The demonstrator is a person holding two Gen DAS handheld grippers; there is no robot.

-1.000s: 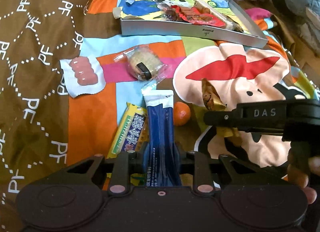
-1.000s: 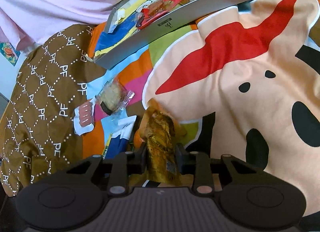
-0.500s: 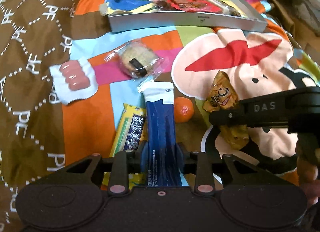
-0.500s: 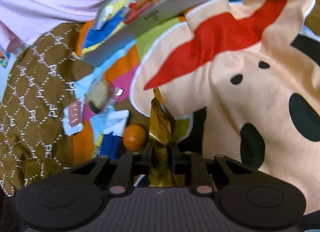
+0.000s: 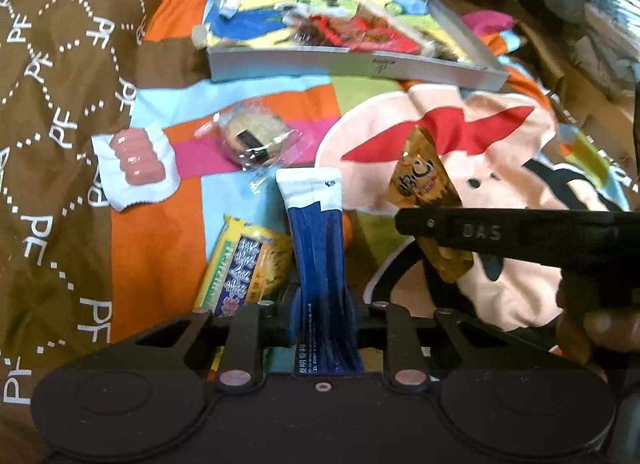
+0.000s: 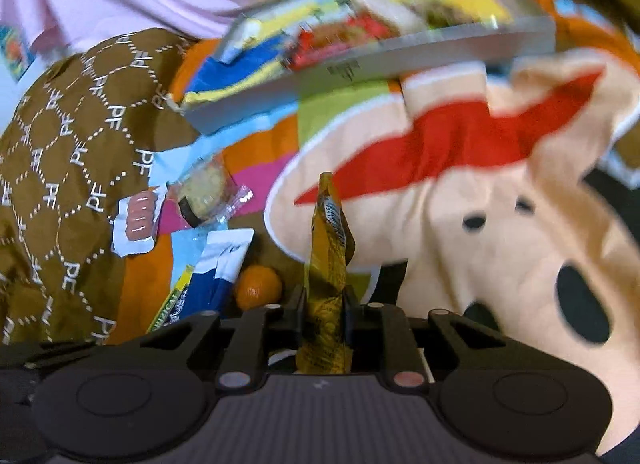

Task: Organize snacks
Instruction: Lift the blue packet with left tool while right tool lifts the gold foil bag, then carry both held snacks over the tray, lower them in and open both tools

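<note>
Left tongs (image 5: pixel 322 304) pinch blue sachet (image 5: pixel 318 240), right tongs (image 6: pixel 325 306) pinch gold packet (image 6: pixel 326 260); you carry both over tray (image 5: pixel 360 66) wall, release low inside

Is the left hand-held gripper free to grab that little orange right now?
Probably not: the left hand-held gripper is shut on the blue packet, which also hides most of the orange.

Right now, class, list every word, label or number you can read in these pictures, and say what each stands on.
"DAS": on the right gripper arm.
"PF": repeated over the brown cloth.
"ZL 2007" beside small Chinese print: on the blue packet.
Yellow-green wrapper: Chinese characters, blurred.
Golden packet: logo unclear.
Grey tray: mark too small.
</note>
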